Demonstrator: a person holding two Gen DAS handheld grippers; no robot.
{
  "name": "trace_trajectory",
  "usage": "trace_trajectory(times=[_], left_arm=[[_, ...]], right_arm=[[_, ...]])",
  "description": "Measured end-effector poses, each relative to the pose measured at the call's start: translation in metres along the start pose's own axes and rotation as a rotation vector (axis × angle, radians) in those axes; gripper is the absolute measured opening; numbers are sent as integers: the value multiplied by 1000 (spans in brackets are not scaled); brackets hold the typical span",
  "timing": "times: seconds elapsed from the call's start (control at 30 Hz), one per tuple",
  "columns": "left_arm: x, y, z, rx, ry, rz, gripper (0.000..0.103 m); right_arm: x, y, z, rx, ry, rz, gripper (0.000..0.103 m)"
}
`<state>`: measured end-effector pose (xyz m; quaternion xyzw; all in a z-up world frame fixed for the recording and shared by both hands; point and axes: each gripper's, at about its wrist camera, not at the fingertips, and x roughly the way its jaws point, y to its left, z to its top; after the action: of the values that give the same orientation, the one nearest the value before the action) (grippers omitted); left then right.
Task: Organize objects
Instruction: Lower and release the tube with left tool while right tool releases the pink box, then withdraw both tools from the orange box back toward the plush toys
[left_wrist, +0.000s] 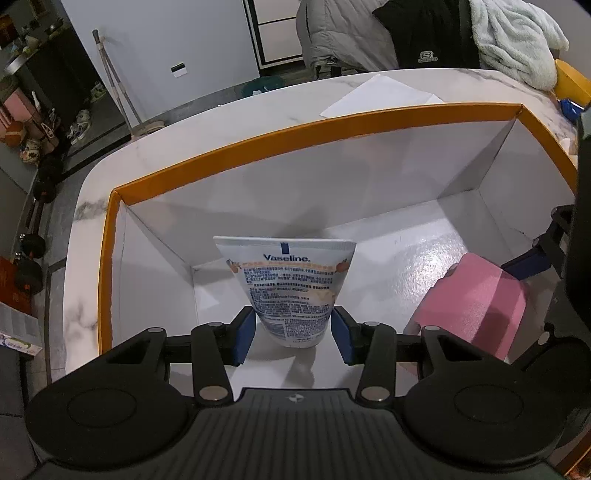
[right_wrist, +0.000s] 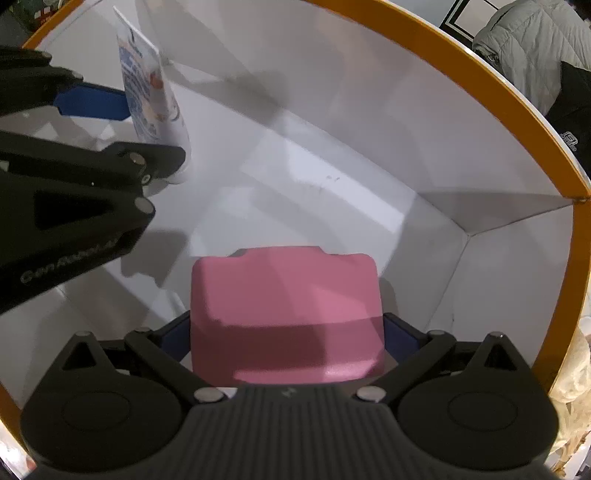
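Note:
A white Vaseline tube (left_wrist: 291, 288) stands cap-down inside the orange-rimmed white box (left_wrist: 295, 129). My left gripper (left_wrist: 293, 338) is around its lower part with small gaps between the blue pads and the tube, so it looks open. The tube also shows in the right wrist view (right_wrist: 151, 88), with the left gripper (right_wrist: 122, 125) beside it. My right gripper (right_wrist: 286, 332) is shut on a pink case (right_wrist: 284, 310) and holds it low inside the box (right_wrist: 480, 110). The pink case shows in the left wrist view (left_wrist: 472, 302) at the right.
The box sits on a white marble table (left_wrist: 88, 206). A sheet of white paper (left_wrist: 380, 94) lies behind the box. Jackets and a fleece (left_wrist: 509, 40) hang at the far edge. A small carton (left_wrist: 18, 345) lies at the left.

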<state>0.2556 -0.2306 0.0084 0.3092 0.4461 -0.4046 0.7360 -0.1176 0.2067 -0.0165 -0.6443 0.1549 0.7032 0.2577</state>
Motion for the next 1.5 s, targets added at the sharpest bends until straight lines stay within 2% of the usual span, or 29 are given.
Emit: trace_trajectory(times=[0.1, 0.17, 0.3, 0.53, 0.7, 0.9, 1.07, 1.27, 1.4, 1.5], left_arm=[[0, -1, -2, 13, 3, -3, 60], [-1, -3, -4, 21, -7, 2, 71], [-6, -4, -6, 31, -19, 8, 79], [-27, 3, -7, 6, -45, -1, 80], [-45, 7, -15, -9, -70, 2, 80], [-73, 7, -28, -16, -106, 12, 80], [-97, 5, -46, -23, -141, -2, 81], [-124, 2, -80, -57, -186, -35, 82], [-147, 0, -119, -87, -258, -17, 89], [-158, -4, -154, -111, -302, -10, 90]], right_arm=[[1, -1, -1, 11, 20, 13, 102], [0, -1, -2, 11, 18, 20, 102], [-4, 3, -5, -1, 18, 14, 102], [-24, 13, -17, -50, -60, -28, 102], [-54, 23, -32, -68, -171, -50, 102], [-80, 14, -30, -53, -237, -64, 102], [-88, 3, -52, -17, -321, -20, 102], [-123, 11, -105, 46, -459, 16, 102], [-148, 17, -161, 99, -581, 32, 102], [-154, 23, -209, 126, -666, 61, 102]])
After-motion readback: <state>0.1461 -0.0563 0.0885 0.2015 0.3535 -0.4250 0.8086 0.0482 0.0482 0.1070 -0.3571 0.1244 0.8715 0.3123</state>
